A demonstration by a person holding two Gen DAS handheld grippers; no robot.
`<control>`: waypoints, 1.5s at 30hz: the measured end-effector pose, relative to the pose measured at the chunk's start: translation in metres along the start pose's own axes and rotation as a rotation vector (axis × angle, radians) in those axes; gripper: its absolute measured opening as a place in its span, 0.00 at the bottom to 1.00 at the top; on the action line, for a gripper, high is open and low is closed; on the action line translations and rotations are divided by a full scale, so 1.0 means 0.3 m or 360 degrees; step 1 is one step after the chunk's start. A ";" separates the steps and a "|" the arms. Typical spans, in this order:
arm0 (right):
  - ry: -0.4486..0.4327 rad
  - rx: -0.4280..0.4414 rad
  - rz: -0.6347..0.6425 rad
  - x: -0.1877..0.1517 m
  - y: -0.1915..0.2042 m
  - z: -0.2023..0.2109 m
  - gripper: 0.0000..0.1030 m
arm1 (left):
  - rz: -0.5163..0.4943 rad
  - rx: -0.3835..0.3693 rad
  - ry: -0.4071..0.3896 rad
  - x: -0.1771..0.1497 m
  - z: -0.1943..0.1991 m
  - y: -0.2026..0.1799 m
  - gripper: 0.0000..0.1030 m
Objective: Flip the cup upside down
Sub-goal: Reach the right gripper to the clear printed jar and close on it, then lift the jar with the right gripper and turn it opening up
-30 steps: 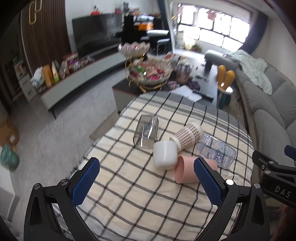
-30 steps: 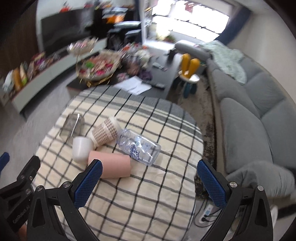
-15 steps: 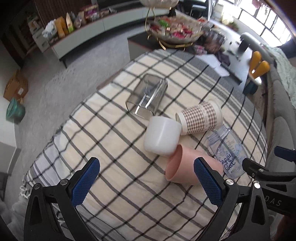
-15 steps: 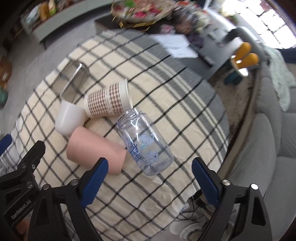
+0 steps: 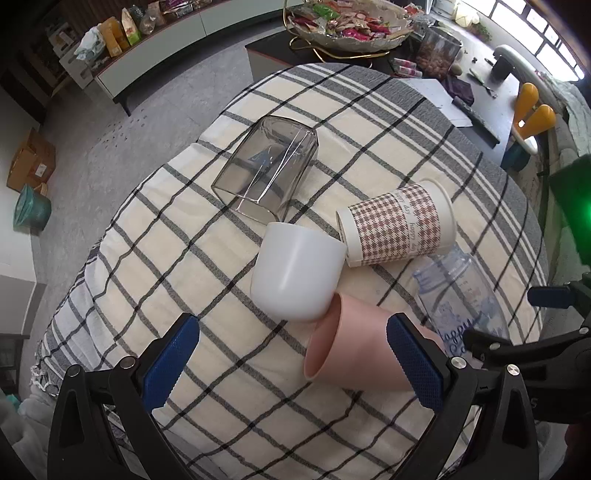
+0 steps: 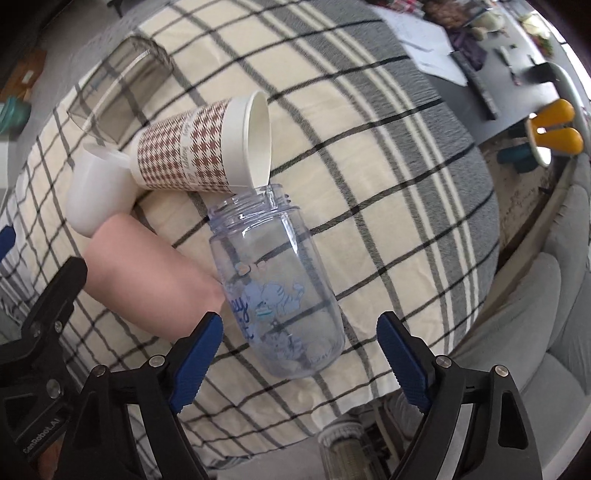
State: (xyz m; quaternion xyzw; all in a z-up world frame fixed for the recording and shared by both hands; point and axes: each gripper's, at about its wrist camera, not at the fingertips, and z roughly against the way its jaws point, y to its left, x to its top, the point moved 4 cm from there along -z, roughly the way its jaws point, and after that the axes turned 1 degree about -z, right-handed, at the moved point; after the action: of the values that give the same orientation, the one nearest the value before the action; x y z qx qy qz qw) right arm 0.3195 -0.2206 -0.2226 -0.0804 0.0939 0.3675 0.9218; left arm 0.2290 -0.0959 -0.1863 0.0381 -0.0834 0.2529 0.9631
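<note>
Several cups lie on their sides on the checked tablecloth (image 5: pixel 192 258): a smoky glass tumbler (image 5: pixel 266 173), a white cup (image 5: pixel 295 273), a houndstooth paper cup (image 5: pixel 399 225), a pink cup (image 5: pixel 354 354) and a clear blue printed bottle (image 6: pixel 277 291). My left gripper (image 5: pixel 291 358) is open, low over the cloth, its right pad in front of the pink cup. My right gripper (image 6: pixel 299 354) is open, its pads on either side of the blue bottle's base. The pink cup (image 6: pixel 147 269) touches the bottle's left side.
The round table's edge (image 6: pixel 369 402) is close below the bottle. A dark low table (image 5: pixel 461 74) with a snack tray (image 5: pixel 351 26) stands beyond. A grey sofa (image 6: pixel 546 332) is to the right. Grey carpet (image 5: pixel 129 129) lies to the left.
Both grippers have moved down and forward toward the cups, which now look much larger. The right gripper now straddles the blue bottle. The cups have not moved.
</note>
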 end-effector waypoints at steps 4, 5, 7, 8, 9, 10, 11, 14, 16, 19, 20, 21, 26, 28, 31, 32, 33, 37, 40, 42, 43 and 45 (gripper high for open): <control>0.0084 0.0031 0.0045 0.025 0.000 -0.057 0.83 | -0.0004 0.0000 0.0014 0.019 -0.025 -0.017 1.00; 0.0102 0.0047 0.0053 0.033 -0.001 -0.073 0.83 | -0.0007 0.0005 0.0012 0.022 -0.029 -0.019 1.00; 0.0122 0.0100 0.0055 0.049 -0.001 -0.099 0.82 | 0.0007 0.0005 0.0013 0.030 -0.039 -0.019 1.00; 0.0128 0.0109 0.0055 0.054 -0.001 -0.108 0.82 | 0.0005 0.0004 0.0017 0.032 -0.046 -0.021 1.00; 0.0136 0.0121 0.0060 0.060 0.000 -0.119 0.81 | -0.0006 0.0011 0.0023 0.036 -0.056 -0.024 1.00; 0.0144 0.0143 0.0061 0.062 0.004 -0.128 0.78 | -0.0011 0.0011 0.0030 0.037 -0.063 -0.026 1.00; 0.0156 0.0173 0.0059 0.066 0.006 -0.139 0.72 | -0.0013 0.0008 0.0045 0.038 -0.072 -0.028 1.00; 0.0134 0.0201 0.0036 0.072 0.009 -0.142 0.71 | -0.0010 0.0000 0.0070 0.039 -0.089 -0.027 1.00; 0.0111 0.0206 0.0006 0.074 0.000 -0.133 0.71 | -0.0022 -0.0005 0.0070 0.038 -0.092 -0.032 1.00; 0.0079 0.0216 -0.0048 0.065 -0.024 -0.108 0.70 | -0.0030 -0.0019 0.0061 0.036 -0.085 -0.029 1.00; 0.0063 0.0217 -0.0066 0.060 -0.031 -0.096 0.70 | -0.0031 -0.0026 0.0051 0.036 -0.078 -0.026 1.00; 0.0049 0.0215 -0.0081 0.056 -0.035 -0.082 0.70 | -0.0034 -0.0032 0.0039 0.036 -0.072 -0.025 1.00; -0.0021 0.0206 -0.0194 0.010 -0.067 0.001 0.70 | -0.0074 -0.0077 -0.0008 0.041 -0.019 -0.006 1.00; -0.0057 0.0218 -0.0262 -0.017 -0.080 0.047 0.70 | -0.0113 -0.0107 -0.0034 0.043 0.015 0.002 1.00; -0.0125 0.0241 -0.0383 -0.057 -0.080 0.115 0.70 | -0.0204 -0.0173 -0.0103 0.044 0.077 0.023 1.00; -0.0151 0.0257 -0.0428 -0.067 -0.067 0.139 0.70 | -0.0233 -0.0194 -0.0144 0.046 0.103 0.040 1.00; -0.0180 0.0283 -0.0484 -0.081 -0.053 0.164 0.70 | -0.0251 -0.0212 -0.0176 0.046 0.121 0.051 1.00; -0.0282 0.0378 -0.0683 -0.130 0.049 0.201 0.70 | -0.0365 -0.0270 -0.0350 0.058 0.204 0.141 1.00; -0.0336 0.0470 -0.0812 -0.172 0.141 0.206 0.70 | -0.0444 -0.0260 -0.0420 0.066 0.231 0.214 1.00; -0.0358 0.0544 -0.0901 -0.196 0.227 0.202 0.70 | -0.0517 -0.0237 -0.0464 0.067 0.244 0.263 1.00; -0.0367 0.0586 -0.0948 -0.206 0.259 0.196 0.70 | -0.0557 -0.0227 -0.0489 0.059 0.247 0.293 1.00; -0.0386 0.0646 -0.1022 -0.219 0.317 0.181 0.70 | -0.0633 -0.0219 -0.0515 0.049 0.248 0.337 1.00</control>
State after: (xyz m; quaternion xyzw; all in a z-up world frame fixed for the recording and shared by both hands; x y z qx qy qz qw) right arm 0.2131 -0.1843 -0.1623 0.1222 0.0252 0.0415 0.9913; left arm 0.1811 -0.0095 -0.1074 0.0282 -0.2443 0.0430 0.9683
